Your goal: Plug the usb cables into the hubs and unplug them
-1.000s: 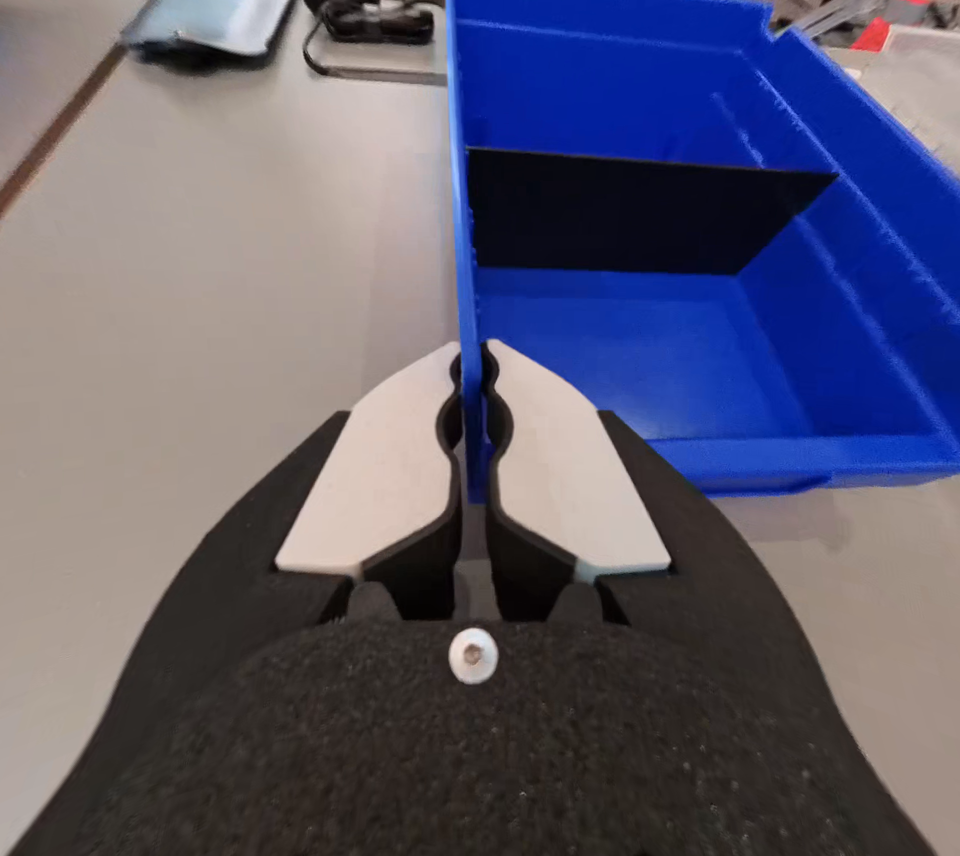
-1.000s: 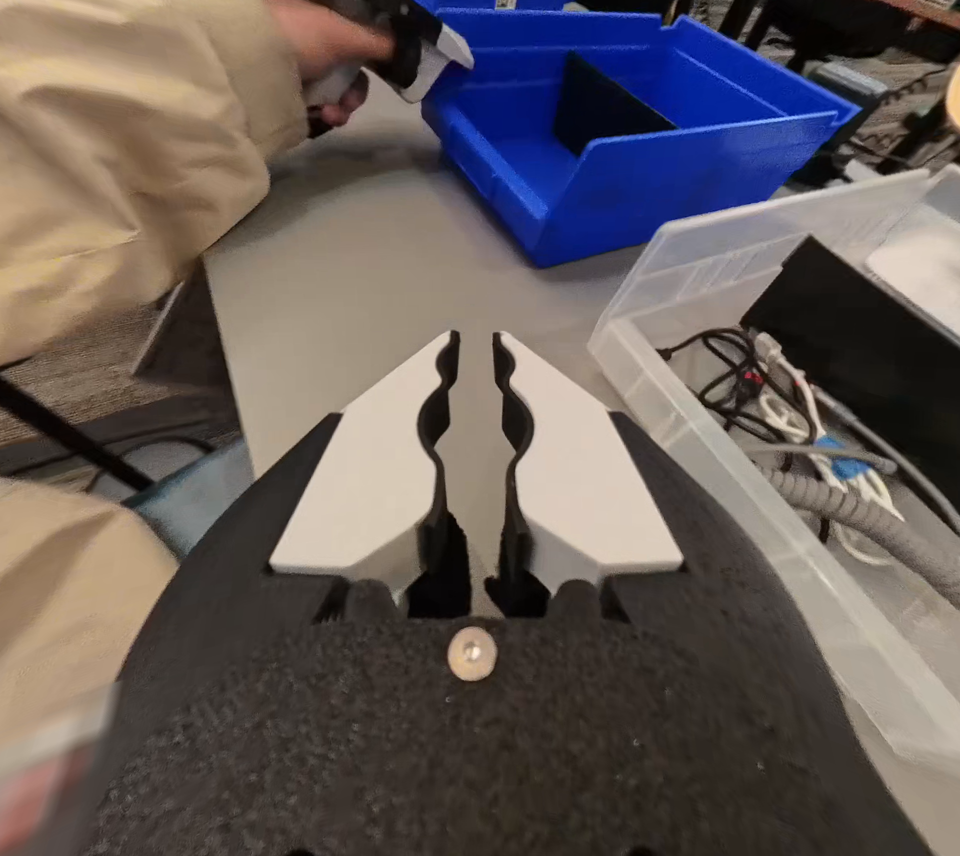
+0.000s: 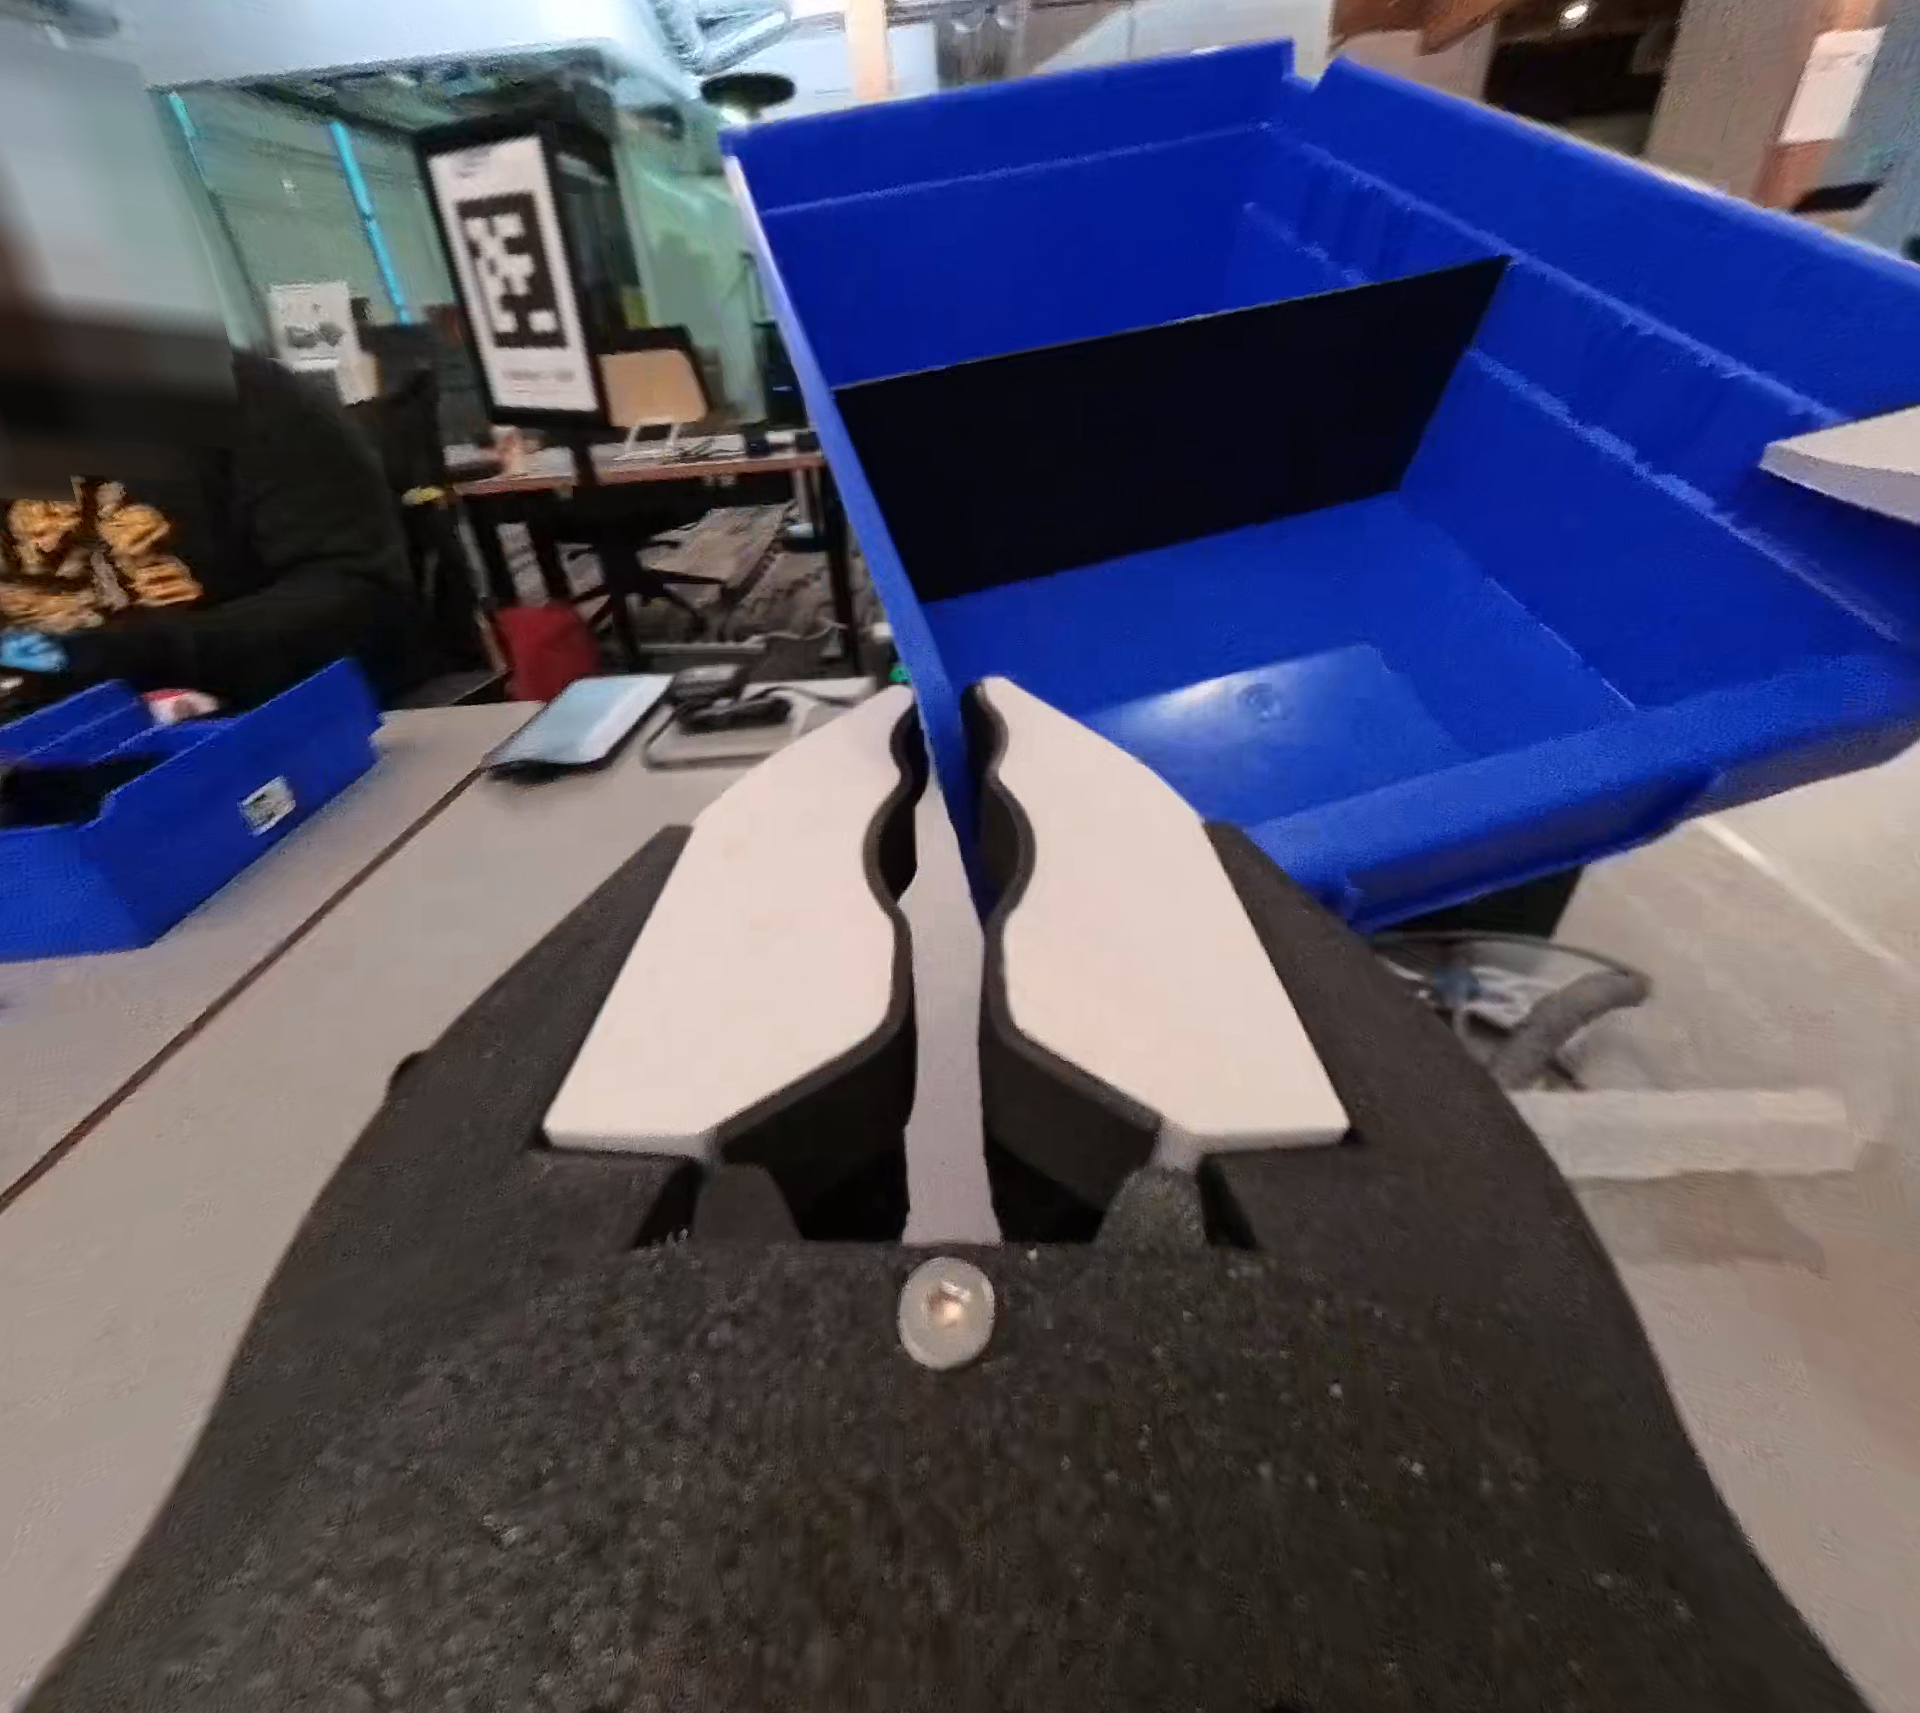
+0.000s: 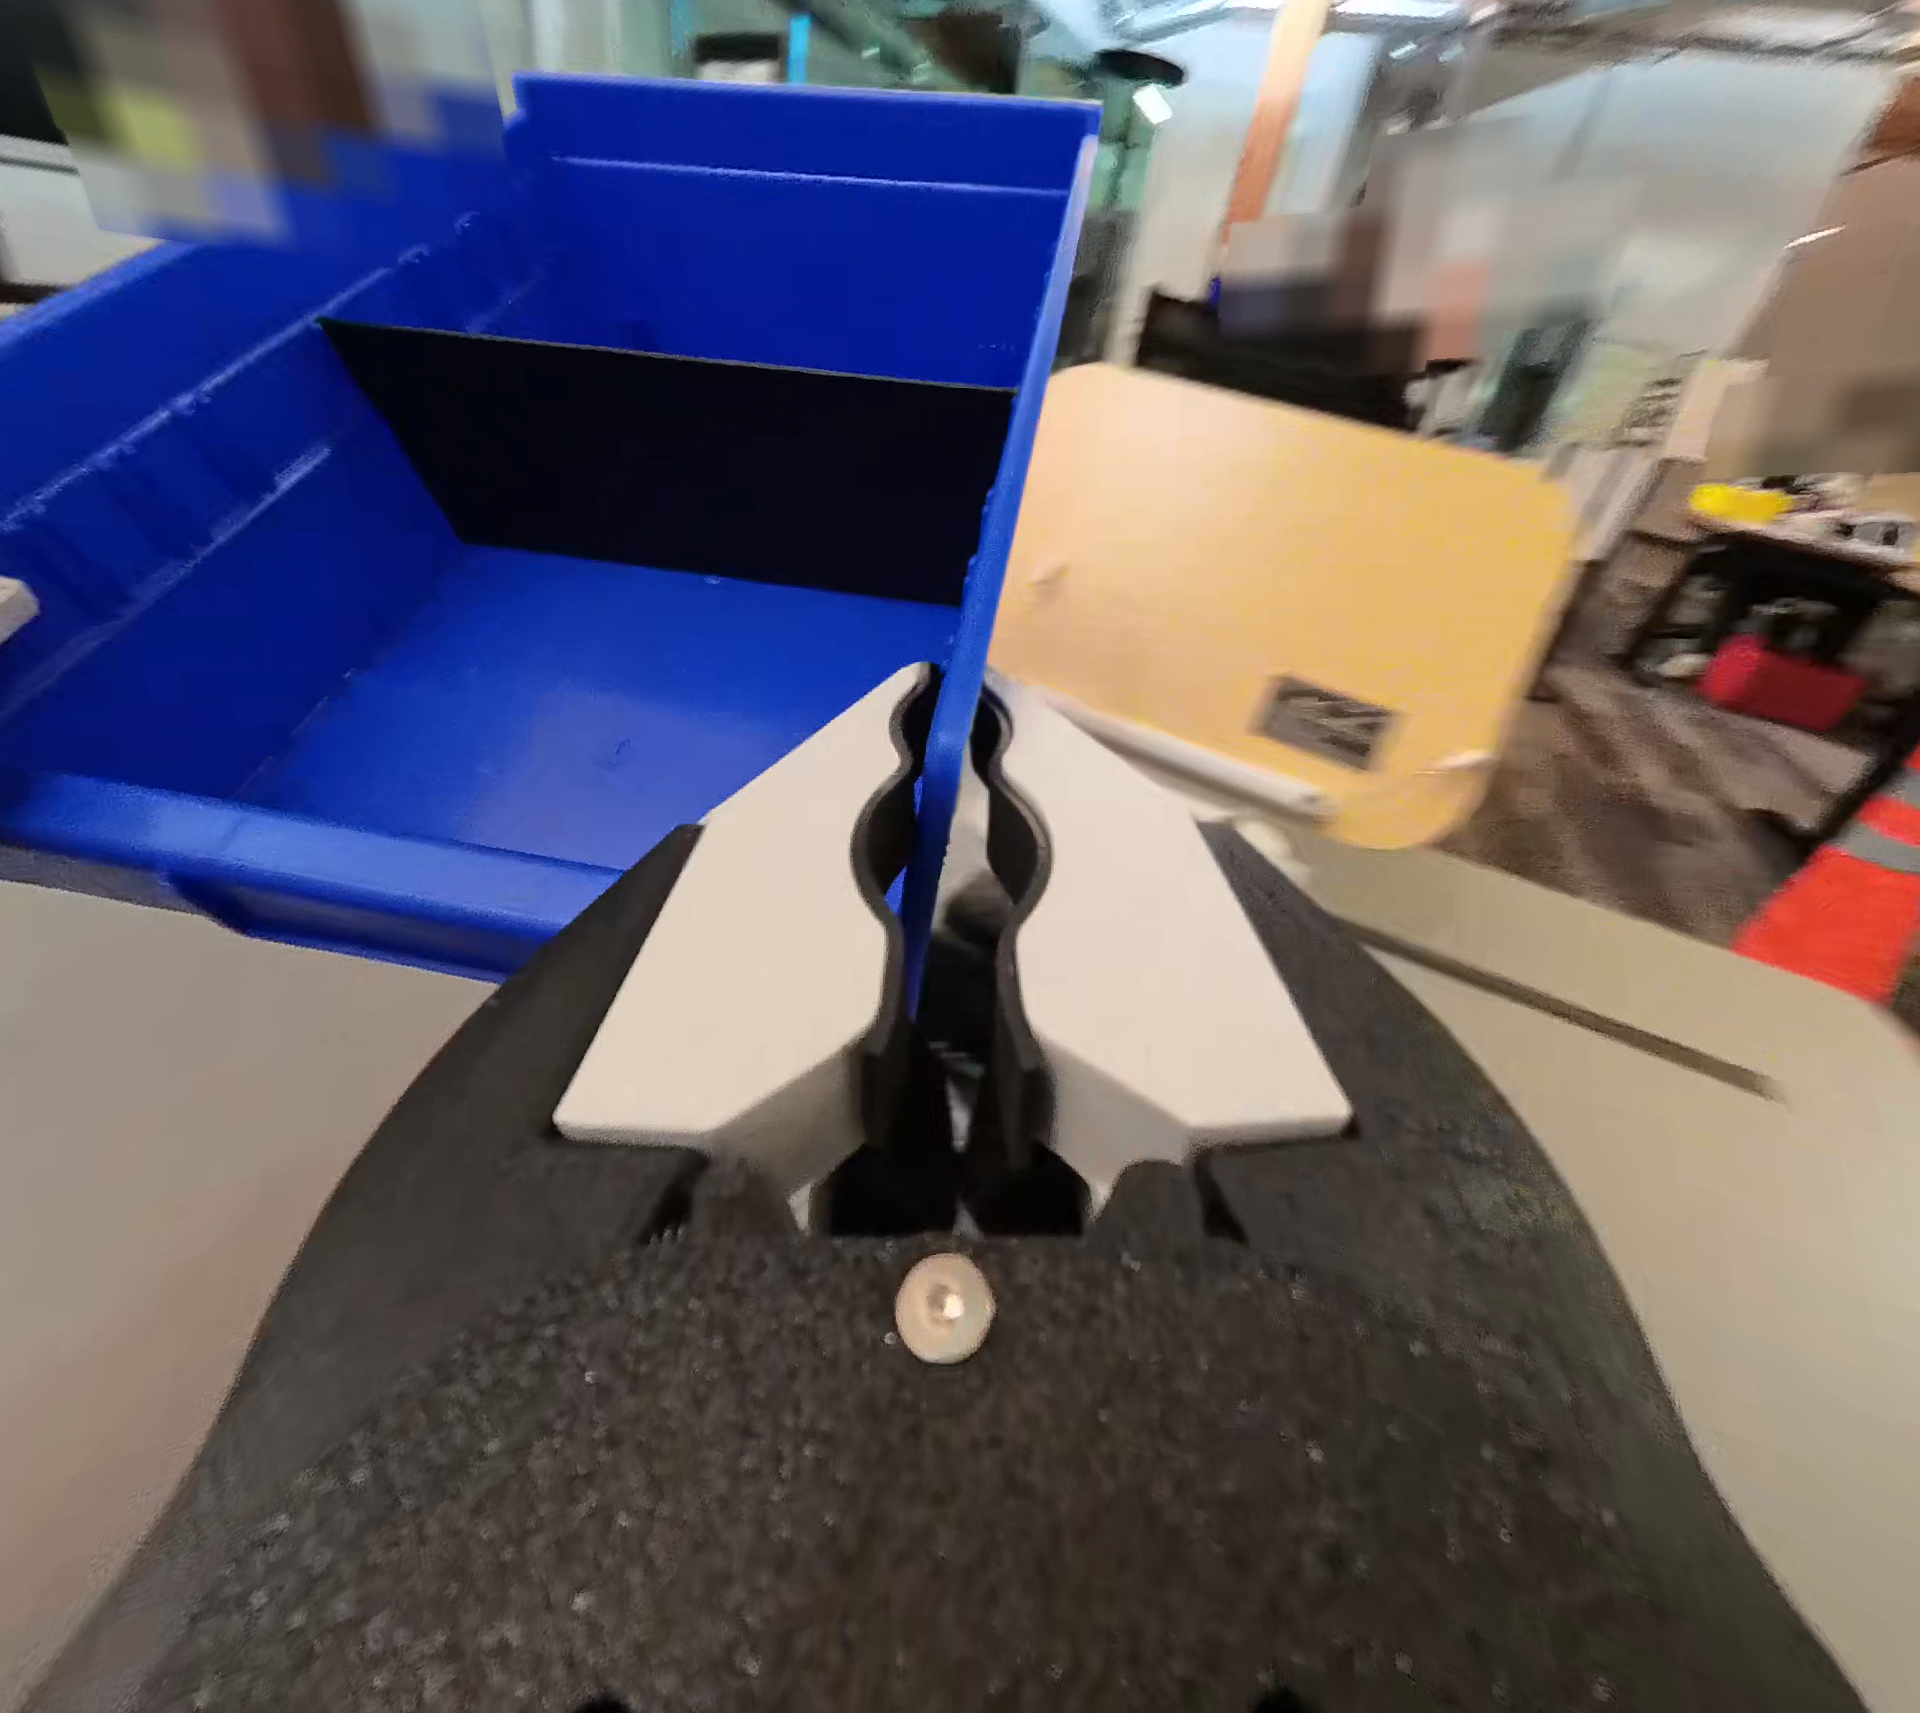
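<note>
So the blue bin point(image 3: 1299, 697) is being held up off the grey table point(image 3: 208, 1092) by both grippers at once, tilted, with its open top turned toward the cameras. In the left wrist view, the left gripper point(image 3: 940, 707) is clamped onto the bin's left side wall, right at the centre of the frame, the thin blue edge pinched between the two pale fingers point(image 3: 748, 936). In the right wrist view, the right gripper point(image 4: 951, 687) is closed on the opposite side wall point(image 4: 940, 790), which is seen running down between its fingertips just above frame centre. A black divider point(image 3: 1143, 437) is slotted across the middle of the bin, and both compartments look bare as far as can be seen.

No hub can be made out anywhere. Some cables point(image 3: 1507, 998) are glimpsed at the right middle of the left view, tucked under the lifted bin, too blurred to be told apart.

A second blue bin point(image 3: 187, 822) is parked on the table at the left edge of the left view, with a person in dark clothing point(image 3: 239, 541) seated behind it. A light wooden chair back point(image 4: 1278, 603) is seen right of centre in the right view, behind the bin wall
</note>
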`<state>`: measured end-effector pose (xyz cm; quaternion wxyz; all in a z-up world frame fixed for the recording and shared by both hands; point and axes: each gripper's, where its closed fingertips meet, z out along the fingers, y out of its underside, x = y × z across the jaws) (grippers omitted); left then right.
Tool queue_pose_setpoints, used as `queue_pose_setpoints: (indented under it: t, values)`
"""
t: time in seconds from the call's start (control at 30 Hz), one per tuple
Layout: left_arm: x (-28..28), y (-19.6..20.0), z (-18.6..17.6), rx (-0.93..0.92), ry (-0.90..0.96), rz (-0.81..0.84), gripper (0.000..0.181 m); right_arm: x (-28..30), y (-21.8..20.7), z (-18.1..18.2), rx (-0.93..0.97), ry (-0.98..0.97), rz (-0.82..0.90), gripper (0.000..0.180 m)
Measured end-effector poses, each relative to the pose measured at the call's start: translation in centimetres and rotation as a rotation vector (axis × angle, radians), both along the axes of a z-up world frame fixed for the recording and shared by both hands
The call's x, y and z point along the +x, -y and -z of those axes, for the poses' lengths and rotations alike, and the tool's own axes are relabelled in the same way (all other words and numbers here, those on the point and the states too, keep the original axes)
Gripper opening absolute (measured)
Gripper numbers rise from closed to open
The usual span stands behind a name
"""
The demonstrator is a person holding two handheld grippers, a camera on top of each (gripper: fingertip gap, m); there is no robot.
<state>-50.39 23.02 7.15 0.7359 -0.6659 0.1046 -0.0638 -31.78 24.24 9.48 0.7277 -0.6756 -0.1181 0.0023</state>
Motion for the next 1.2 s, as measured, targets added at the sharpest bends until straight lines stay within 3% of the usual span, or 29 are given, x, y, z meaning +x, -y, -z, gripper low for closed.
queue_pose_setpoints:
  t: [0.1, 0.17, 0.33, 0.47, 0.57, 0.63, 0.77, 0.9, 1.0, 1.07, 1.2]
  values:
    - [10.0, -2.1, -1.4, -0.042, 0.014, 0.132, 0.006, 10.0, 0.8, -1.4, 0.027, 0.017, 0.178, 0.005]
    - [17.6, -3.3, -0.7, -0.083, -0.023, 0.209, 0.006, 17.6, 1.2, -0.1, 0.003, 0.002, 0.292, 0.004]
    - [33.9, -4.7, 4.8, -0.203, -0.100, 0.254, 0.005, 33.6, 1.4, 8.2, -0.231, -0.058, 0.396, 0.006]
    - [42.0, -4.5, 12.1, -0.358, -0.147, 0.274, 0.004, 41.7, 2.4, 15.5, -0.371, -0.159, 0.398, 0.004]
    - [44.6, -3.8, 16.6, -0.443, -0.147, 0.280, 0.004, 44.3, 2.9, 19.7, -0.467, -0.139, 0.394, 0.004]
    - [45.4, -3.2, 18.1, -0.428, -0.144, 0.295, 0.005, 45.2, 3.3, 20.3, -0.477, -0.088, 0.393, 0.005]
    - [47.4, -0.8, 19.4, -0.411, -0.174, 0.375, 0.008, 47.4, 4.6, 21.6, -0.553, -0.142, 0.435, 0.005]
    - [48.7, 1.1, 20.0, -0.396, -0.241, 0.415, 0.028, 48.5, 4.6, 22.0, -0.550, -0.215, 0.448, 0.006]
    - [48.4, 2.4, 19.7, -0.406, -0.298, 0.488, 0.026, 48.8, 4.8, 22.0, -0.542, -0.248, 0.487, 0.010]
    - [47.7, 3.6, 19.0, -0.406, -0.329, 0.584, 0.025, 49.3, 5.5, 20.5, -0.516, -0.288, 0.542, 0.016]
    - [43.7, 4.8, 15.1, -0.335, -0.292, 0.688, 0.033, 49.1, 6.7, 13.0, -0.330, -0.144, 0.620, 0.035]
